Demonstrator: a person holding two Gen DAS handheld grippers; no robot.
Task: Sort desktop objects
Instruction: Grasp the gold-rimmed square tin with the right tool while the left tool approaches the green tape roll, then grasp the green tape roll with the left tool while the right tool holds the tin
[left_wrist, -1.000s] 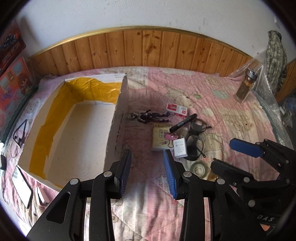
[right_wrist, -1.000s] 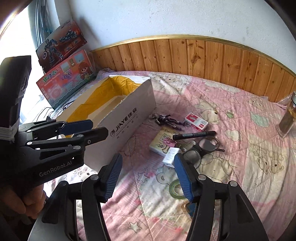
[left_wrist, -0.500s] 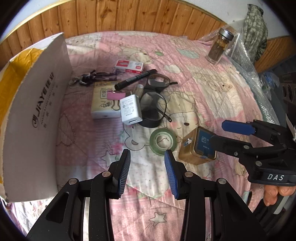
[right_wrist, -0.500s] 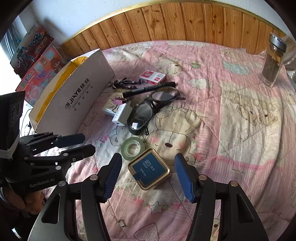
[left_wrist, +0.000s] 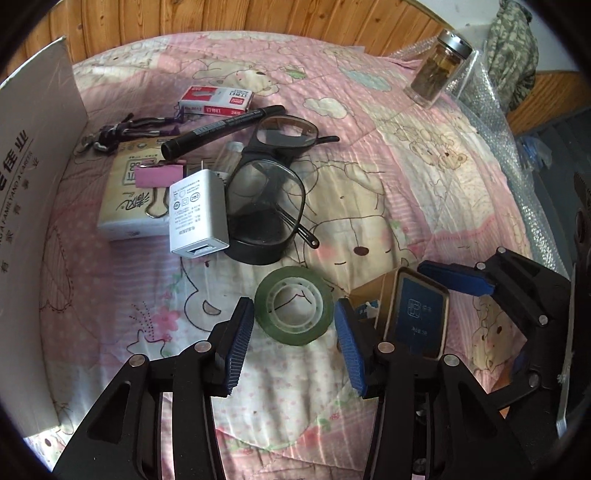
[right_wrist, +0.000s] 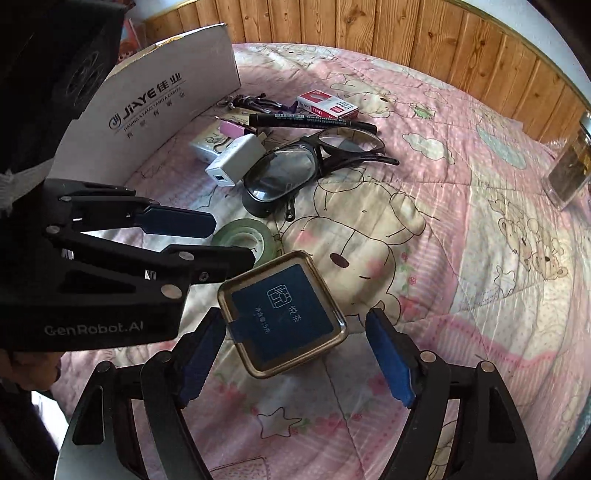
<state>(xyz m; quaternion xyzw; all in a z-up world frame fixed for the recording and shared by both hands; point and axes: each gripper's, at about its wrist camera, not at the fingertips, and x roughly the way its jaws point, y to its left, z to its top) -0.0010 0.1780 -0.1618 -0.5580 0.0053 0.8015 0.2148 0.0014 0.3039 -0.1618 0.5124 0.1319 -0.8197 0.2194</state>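
Nothing looks sorted yet, as far as these views show: every small thing lies loose on the pink quilt (left_wrist: 424, 155), and the white cardboard box (right_wrist: 162, 96), off to the left of both claws, shows only its outer wall, so I cannot tell what is inside it.

Both claws stand released and have just been widening. The left claw (left_wrist: 293, 332) has the green tape roll (left_wrist: 293, 304) between its jaws, just ahead of the tips, with the pads clear of it on either side. The right claw (right_wrist: 295, 354) straddles the square tin (right_wrist: 282, 317) with the blue lid; the lid is on, so its contents are hidden, and neither pad presses on it. The two claws sit close, the tin just right of the left claw.

Farther ahead of the left claw lies the heap that is left to do: a white charger (left_wrist: 197, 218), black glasses (left_wrist: 273, 184), a tissue pack (left_wrist: 129, 199) with a pink clip (left_wrist: 159, 177) on it, a black marker (left_wrist: 221, 127), a red staple box (left_wrist: 216, 99) and a purple lanyard (left_wrist: 129, 127). Well off to the right stands a glass jar (left_wrist: 437, 74), lid on, with something brownish inside.

My reading is that the first pickups are only starting, tape and tin together.
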